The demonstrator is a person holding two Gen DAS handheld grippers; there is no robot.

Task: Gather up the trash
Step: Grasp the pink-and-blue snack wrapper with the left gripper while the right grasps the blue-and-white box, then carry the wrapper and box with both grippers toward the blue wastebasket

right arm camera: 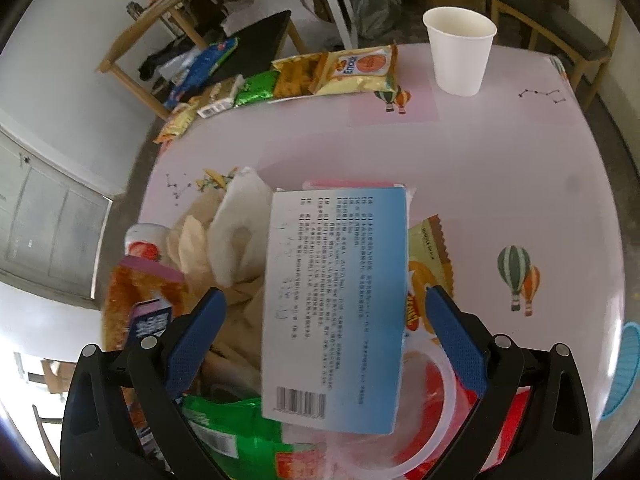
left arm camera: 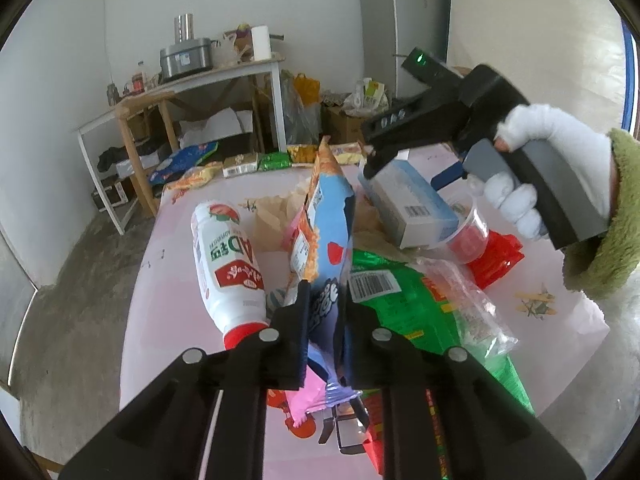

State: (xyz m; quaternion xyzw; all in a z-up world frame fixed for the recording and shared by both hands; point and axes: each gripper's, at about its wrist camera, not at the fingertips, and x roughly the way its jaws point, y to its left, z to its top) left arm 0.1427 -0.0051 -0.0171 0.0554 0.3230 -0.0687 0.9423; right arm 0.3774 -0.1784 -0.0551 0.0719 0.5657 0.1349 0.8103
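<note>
The left claw (left arm camera: 326,300) pinched a blue snack bag (left arm camera: 326,236) — white bottle (left arm camera: 226,256) beside it; the right claw (right arm camera: 324,300) gaped around a blue-white box (right arm camera: 336,296) on the cluttered bench (right arm camera: 480,184).

A heap of wrappers is gathered on the near part of the table (right arm camera: 480,168). A bottle (left arm camera: 224,264) is laid at its left, a box (right arm camera: 336,304) on top, a tub (right arm camera: 424,412) beneath the box. A paper cup (right arm camera: 460,50) is stood at the far edge, with snack packets (right arm camera: 356,70) lined to its left.

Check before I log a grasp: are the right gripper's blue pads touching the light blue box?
Apart. The right wrist view shows the right gripper open around the light blue box, with trash showing through the gaps between its blue pads and the box's sides.
</note>
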